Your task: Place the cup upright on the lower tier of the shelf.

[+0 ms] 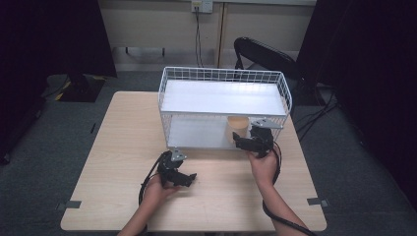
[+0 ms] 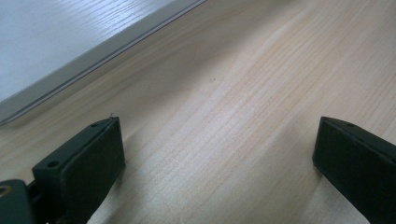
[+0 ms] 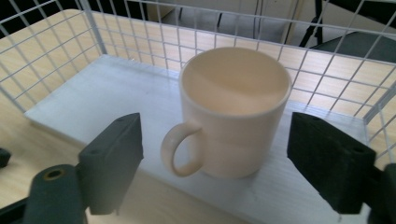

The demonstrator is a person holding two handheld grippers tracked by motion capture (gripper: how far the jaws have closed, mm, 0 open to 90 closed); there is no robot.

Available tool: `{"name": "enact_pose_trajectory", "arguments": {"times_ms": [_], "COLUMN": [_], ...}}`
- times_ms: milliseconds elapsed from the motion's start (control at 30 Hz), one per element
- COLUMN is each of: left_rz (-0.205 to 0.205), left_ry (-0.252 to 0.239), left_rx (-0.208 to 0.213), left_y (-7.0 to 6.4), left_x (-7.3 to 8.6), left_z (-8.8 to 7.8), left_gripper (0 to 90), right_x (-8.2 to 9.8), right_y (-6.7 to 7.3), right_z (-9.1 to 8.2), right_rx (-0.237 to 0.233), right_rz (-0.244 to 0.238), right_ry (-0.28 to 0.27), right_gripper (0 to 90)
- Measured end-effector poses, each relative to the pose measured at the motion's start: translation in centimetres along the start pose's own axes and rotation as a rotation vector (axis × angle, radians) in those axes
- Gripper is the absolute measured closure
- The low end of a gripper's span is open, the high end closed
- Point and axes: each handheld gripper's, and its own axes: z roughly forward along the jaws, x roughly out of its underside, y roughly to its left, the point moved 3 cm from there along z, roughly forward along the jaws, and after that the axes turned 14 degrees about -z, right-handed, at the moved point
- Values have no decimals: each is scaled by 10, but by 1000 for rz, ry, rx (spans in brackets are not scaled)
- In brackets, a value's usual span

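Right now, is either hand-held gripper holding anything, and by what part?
Nothing held. The right hand-held gripper stands open around the cream mug on the rack's lower shelf, pads clear. The left hand-held gripper is open over the table.

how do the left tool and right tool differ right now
The left tool hangs over bare table with nothing between its jaws; the right tool has the cream mug between its jaws, untouched. The left sits clear of the wire rack; the right reaches to its lower shelf. Both are open.

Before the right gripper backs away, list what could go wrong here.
1. The cream ceramic mug stands near the front edge of the white wire rack's lower shelf; a nudge could tip it off.
2. Its handle points toward the right gripper, whose open jaws flank the mug and might snag it.
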Motion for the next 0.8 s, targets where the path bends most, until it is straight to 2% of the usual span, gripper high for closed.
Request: {"name": "enact_pose_trajectory", "arguments": {"times_ms": [300,500,800], "left_rz": [5,4,5], "left_ry": [3,3,3], "left_rx": [-2,-2,-2], "left_y": [0,0,0], "left_x": [-1,0,-1], "left_z": [0,0,0], "left_gripper": [11,11,11], "right_x": [9,16,25], "right_y": [7,9,4], "right_z": [-11,-15,-25], "right_rx": [-60,-72,-100], "right_rz": [-29,-50,-35], "right_ry": [-1,8,7], "right_gripper": [145,143,144]}}
